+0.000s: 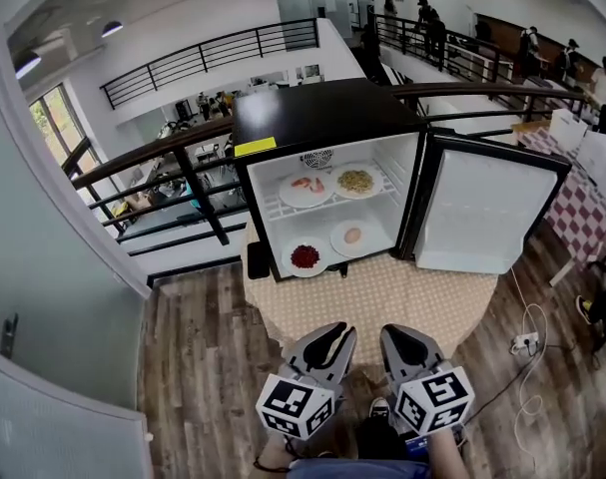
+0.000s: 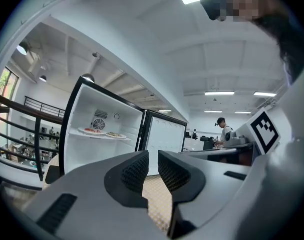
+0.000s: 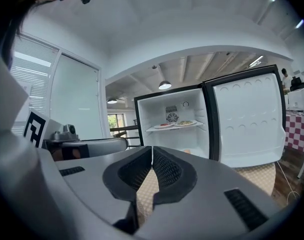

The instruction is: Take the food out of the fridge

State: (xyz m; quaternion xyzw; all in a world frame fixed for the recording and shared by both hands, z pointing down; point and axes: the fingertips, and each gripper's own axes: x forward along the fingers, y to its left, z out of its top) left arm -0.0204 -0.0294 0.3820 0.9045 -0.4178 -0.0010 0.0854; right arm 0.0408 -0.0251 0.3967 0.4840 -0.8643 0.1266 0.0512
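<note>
Food waits on four round plates inside the open fridge [image 1: 322, 118], which stands at the upper centre of the head view with its mouth facing down the frame toward us. The plates lie flat and have no long axis. On the wire shelf, the shrimp plate [image 1: 305, 190] sits left of the noodle plate [image 1: 356, 181]. On the fridge floor below, the plate of red food [image 1: 305, 257] lies at the front left edge, and the plate with a pale piece [image 1: 353, 236] lies right of it and further in.

We hold both grippers low at the bottom centre of the frame, side by side and pointing up the frame at the fridge, with their marker cubes nearest us. The left gripper [image 1: 332, 333] has its jaws drawn together with only a sliver between the pads and nothing in them. The right gripper [image 1: 403, 335] has its jaws pressed tip to tip, also empty. Both are well apart from the fridge.

The fridge door [image 1: 482, 213] stands swung wide at the right, hinged on that side, so the opening is unobstructed from the front. Bare woven cloth on the round table [image 1: 402, 297] lies between the grippers and the fridge. A dark railing [image 1: 163, 158] runs behind it.
</note>
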